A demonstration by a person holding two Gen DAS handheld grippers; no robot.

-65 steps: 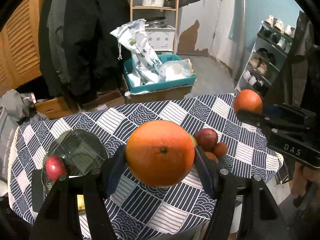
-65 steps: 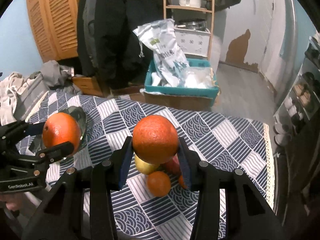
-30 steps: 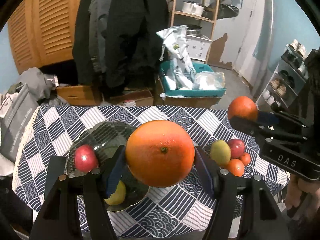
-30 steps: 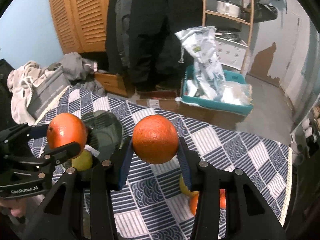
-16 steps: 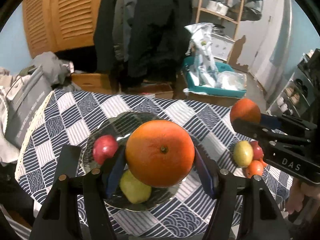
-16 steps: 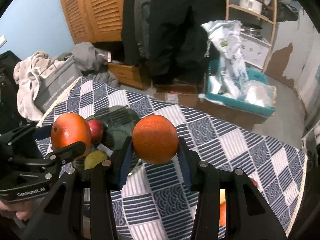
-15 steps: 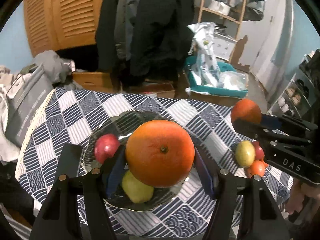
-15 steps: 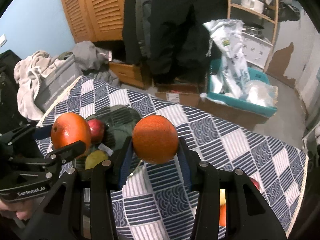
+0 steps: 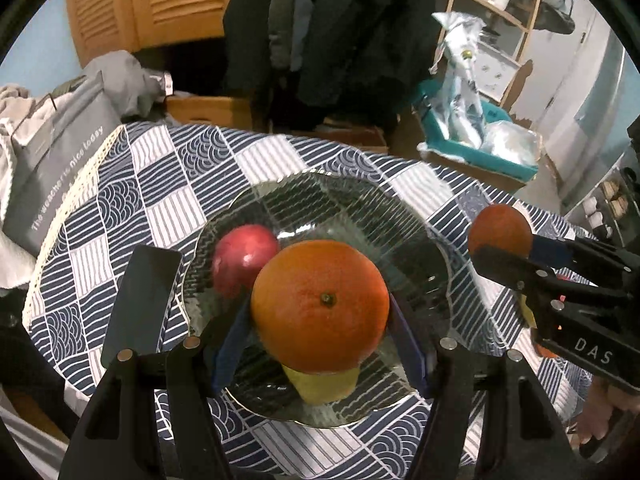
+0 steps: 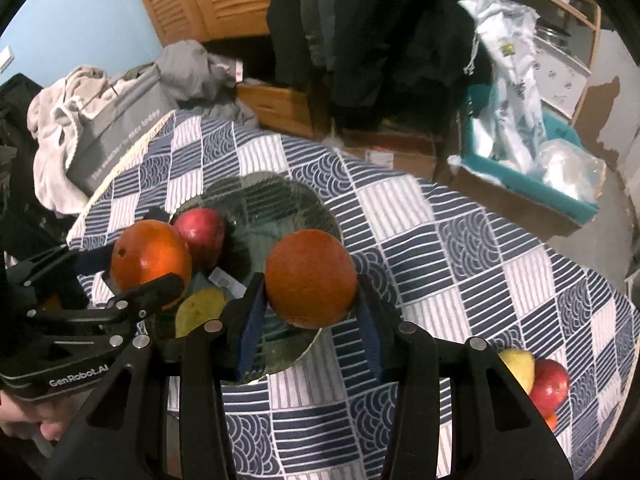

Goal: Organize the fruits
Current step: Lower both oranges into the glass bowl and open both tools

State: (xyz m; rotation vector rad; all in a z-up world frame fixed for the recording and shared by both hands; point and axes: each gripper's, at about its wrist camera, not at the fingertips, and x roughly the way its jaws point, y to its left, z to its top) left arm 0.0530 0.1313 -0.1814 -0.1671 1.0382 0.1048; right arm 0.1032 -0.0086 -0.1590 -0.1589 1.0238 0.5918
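Observation:
My left gripper (image 9: 320, 320) is shut on a large orange (image 9: 320, 306) and holds it above the glass plate (image 9: 400, 216). On the plate lie a red apple (image 9: 240, 252) and a yellow-green fruit (image 9: 324, 386). My right gripper (image 10: 310, 304) is shut on a second orange (image 10: 310, 278) over the plate's right rim (image 10: 320, 208). The right gripper also shows in the left wrist view (image 9: 516, 256), and the left gripper in the right wrist view (image 10: 136, 276). A yellow fruit (image 10: 520, 366) and a red apple (image 10: 554, 384) lie at the table's right.
The round table has a blue and white patterned cloth (image 9: 180, 168). A grey bag (image 9: 56, 168) and clothes lie off its left edge. A teal box (image 10: 532, 184) with plastic bags stands on the floor behind, next to a wooden shelf.
Both grippers have moved left and lower with their oranges; the plate now lies directly under the left orange, and the right orange has come over the plate's rim.

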